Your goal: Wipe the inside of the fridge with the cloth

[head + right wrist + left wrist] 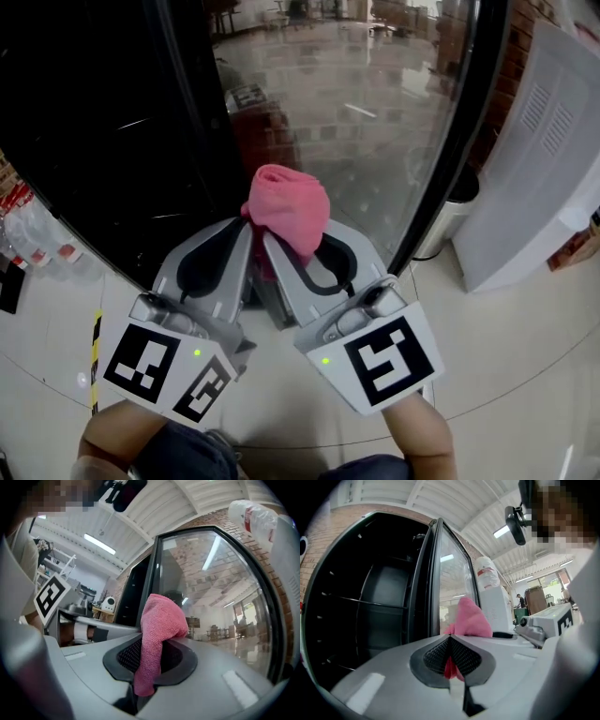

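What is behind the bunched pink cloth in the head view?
The fridge's curved glass door, full of reflections. The pink cloth hides the door's lower middle.

Head cam down; all close on cloth (286,211)

A pale glossy tiled floor (525,375) carried everything. At its right stood a tall white cabinet with vent slots (553,141), a silver cylindrical bin (448,220) just beside its left side and a brown cardboard box (577,246) at the floor's right edge. A crumpled clear plastic bottle with a red label (253,515) sat on top of the cabinet. Clear plastic bottles with red labels (37,239) clustered at the floor's left edge, near a yellow-and-black striped strip (95,361). Behind the cabinet rose a red brick wall (520,47). Overhead, a white ribbed ceiling (178,498) held a lit tube light (98,543).
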Demonstrator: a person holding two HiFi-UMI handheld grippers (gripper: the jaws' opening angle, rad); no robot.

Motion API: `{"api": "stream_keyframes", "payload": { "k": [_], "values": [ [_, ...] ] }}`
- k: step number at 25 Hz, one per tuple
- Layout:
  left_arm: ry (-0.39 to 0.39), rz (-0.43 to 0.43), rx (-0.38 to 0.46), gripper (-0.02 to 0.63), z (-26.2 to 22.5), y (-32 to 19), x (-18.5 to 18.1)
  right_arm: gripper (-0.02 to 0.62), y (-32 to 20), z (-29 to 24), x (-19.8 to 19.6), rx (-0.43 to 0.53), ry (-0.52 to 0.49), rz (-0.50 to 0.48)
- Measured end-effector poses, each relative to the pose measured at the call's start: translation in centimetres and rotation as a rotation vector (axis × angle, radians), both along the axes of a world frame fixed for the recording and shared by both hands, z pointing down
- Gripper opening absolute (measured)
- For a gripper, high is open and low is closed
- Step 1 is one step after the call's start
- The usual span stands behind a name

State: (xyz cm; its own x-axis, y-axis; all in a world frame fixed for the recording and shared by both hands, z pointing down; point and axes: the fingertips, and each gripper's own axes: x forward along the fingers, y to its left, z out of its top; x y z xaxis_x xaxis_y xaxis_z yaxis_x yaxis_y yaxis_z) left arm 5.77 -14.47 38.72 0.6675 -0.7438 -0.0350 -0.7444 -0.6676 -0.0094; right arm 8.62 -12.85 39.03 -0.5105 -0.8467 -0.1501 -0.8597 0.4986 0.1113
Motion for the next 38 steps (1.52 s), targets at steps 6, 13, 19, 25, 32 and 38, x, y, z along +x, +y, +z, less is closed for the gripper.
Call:
{"api": "stream_keyframes", "payload": {
  "k": [6,13,19,25,32,38],
  "values": [
    [-0.023,0.002,-0.006,-0.011,1.8,-0.2,0.8,0.06,-0.9,3.3,1.2,-0.012,0.047,0.027],
    [-0.044,0.036,-0.023,-0.011,3.4,-0.2,3.0,0.06,-2.4,5.1,7.2,-0.034,0.055,0.112],
    [-0.057,0.092,-0.106,-0.011,6.2,0.0,4.4,0.058,-3.5,7.0,14.1,-0.023,0.1,0.238],
    [-0.06,0.108,-0.127,-0.011,7.6,0.3,5.1,0.06,-4.3,8.9,20.9,-0.033,0.079,0.397],
    [-0.055,0.145,-0.169,-0.014,9.6,0.1,5.0,0.06,-4.4,10.4,24.5,-0.046,0.054,0.493],
    [-0.068,0.164,-0.184,-0.021,11.8,0.2,5.0,0.06,-2.9,11.4,17.7,-0.035,0.006,0.383]
  ]
}}
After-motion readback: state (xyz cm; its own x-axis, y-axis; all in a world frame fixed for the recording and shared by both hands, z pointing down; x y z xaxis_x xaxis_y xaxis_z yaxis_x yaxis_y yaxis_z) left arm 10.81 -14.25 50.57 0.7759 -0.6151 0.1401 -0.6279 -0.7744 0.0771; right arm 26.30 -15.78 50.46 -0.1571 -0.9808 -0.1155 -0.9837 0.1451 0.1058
